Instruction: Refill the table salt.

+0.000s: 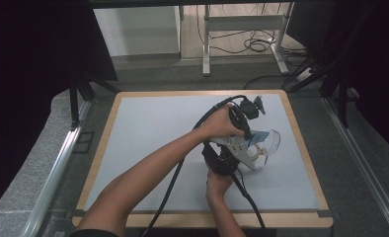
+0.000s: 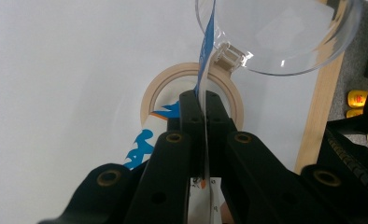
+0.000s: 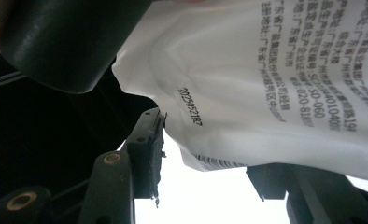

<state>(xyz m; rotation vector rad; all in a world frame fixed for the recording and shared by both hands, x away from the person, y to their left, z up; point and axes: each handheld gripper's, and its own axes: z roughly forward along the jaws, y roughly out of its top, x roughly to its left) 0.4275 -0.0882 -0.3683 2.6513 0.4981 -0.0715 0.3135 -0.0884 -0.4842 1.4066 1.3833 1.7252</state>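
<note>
- While I worked over the table (image 1: 148, 128), whose pale sheet carried everything, both my grippers met near its right half, well clear of the wooden border.
- Beyond them stood the clear bowl (image 1: 270, 140); in the left gripper view its rim (image 2: 275, 70) hung just past my jaws and its inside looked empty, so I judged that nothing had yet been poured.
- Beside the bowl lay the tape roll (image 2: 191, 77), flat on the sheet and untouched by either tool.
- Between the grippers hung the packet (image 3: 275, 79), a white pouch with blue markings and printed text; its top edge pointed toward the bowl.
- My left gripper (image 2: 200, 100) was clamped on the packet's thin edge, jaws pressed together with the film between them.
- My right gripper (image 3: 210, 154) had its jaws standing apart, the packet's lower corner lying between them but not pinched, as far as I could see.
- I judged the work early: the packet was lifted and steadied, yet I saw no tear, so opening and emptying remained.
</note>
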